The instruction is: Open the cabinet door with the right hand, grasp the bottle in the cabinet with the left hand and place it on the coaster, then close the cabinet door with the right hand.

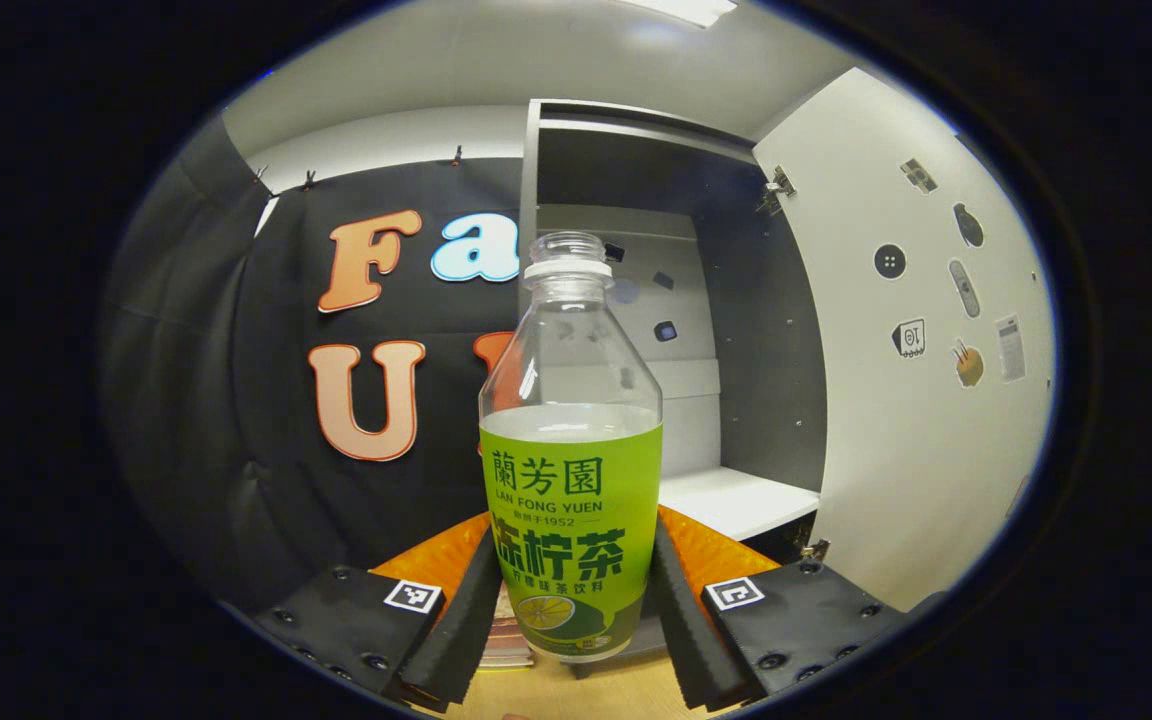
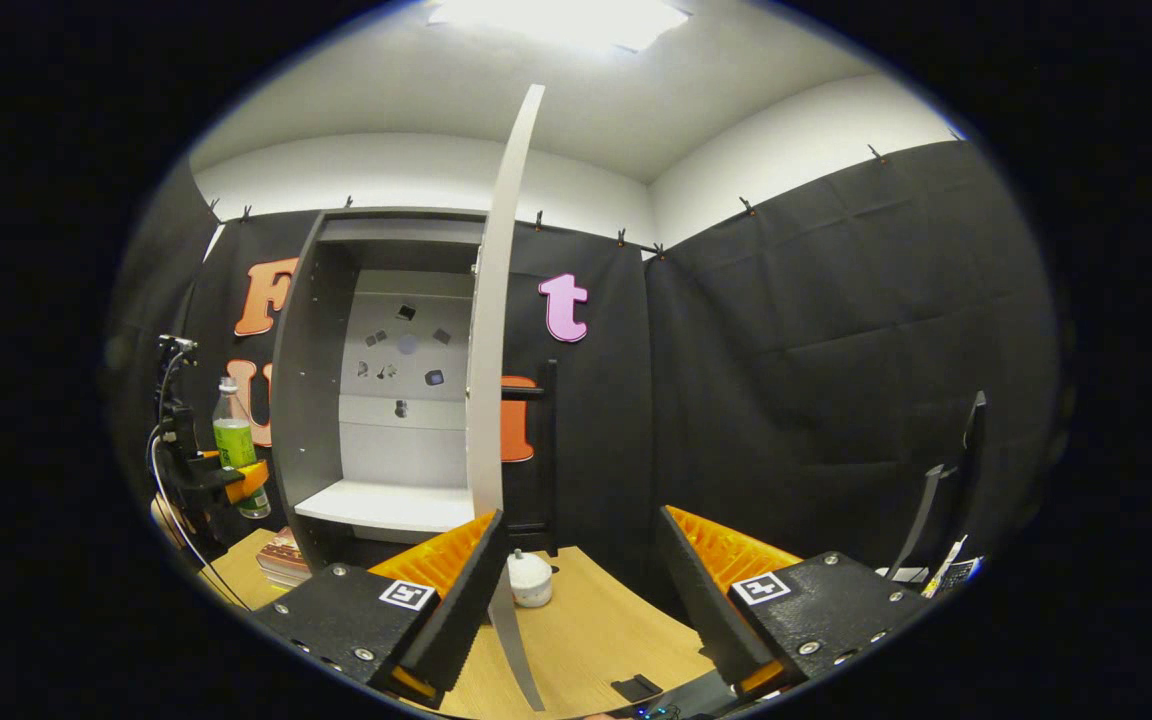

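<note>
A clear bottle [image 1: 571, 470] with a green label and no cap stands upright between the fingers of my left gripper [image 1: 574, 600], which is shut on its lower half. Behind it is the grey cabinet [image 1: 736, 500] with its white shelf bare and its white door [image 1: 916, 400] swung open to the right. In the right gripper view the same bottle [image 2: 234, 440] hangs left of the cabinet [image 2: 308, 400], held by the left gripper [image 2: 221, 485]. My right gripper [image 2: 581, 590] is open, and the door [image 2: 491, 350] runs edge-on just inside its left finger.
A wooden table [image 2: 596, 630] lies below. On it are a small white jar [image 2: 530, 580] near the cabinet foot, a stack of books [image 2: 281, 555] at the left, and a black stand [image 2: 936, 500] at the far right. Black cloth walls close the booth.
</note>
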`<move>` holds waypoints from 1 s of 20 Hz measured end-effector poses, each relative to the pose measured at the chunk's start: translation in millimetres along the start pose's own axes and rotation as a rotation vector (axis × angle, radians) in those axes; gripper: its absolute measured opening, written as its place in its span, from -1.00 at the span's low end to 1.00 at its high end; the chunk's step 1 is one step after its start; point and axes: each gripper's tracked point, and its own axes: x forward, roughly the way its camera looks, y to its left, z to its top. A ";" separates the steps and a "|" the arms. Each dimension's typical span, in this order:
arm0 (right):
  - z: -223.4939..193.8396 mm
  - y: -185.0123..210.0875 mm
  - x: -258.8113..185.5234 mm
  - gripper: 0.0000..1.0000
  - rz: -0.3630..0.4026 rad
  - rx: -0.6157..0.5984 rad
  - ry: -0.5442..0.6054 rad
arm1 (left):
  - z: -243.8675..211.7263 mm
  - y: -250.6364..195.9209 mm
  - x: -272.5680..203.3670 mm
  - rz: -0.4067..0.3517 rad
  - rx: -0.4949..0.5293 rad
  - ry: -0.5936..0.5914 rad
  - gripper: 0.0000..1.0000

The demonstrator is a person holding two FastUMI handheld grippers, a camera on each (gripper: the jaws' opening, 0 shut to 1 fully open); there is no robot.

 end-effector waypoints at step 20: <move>-21.1 5.2 -7.6 0.85 0.055 -0.003 0.029 | -235.0 23.4 -100.6 -0.002 -0.116 0.228 0.63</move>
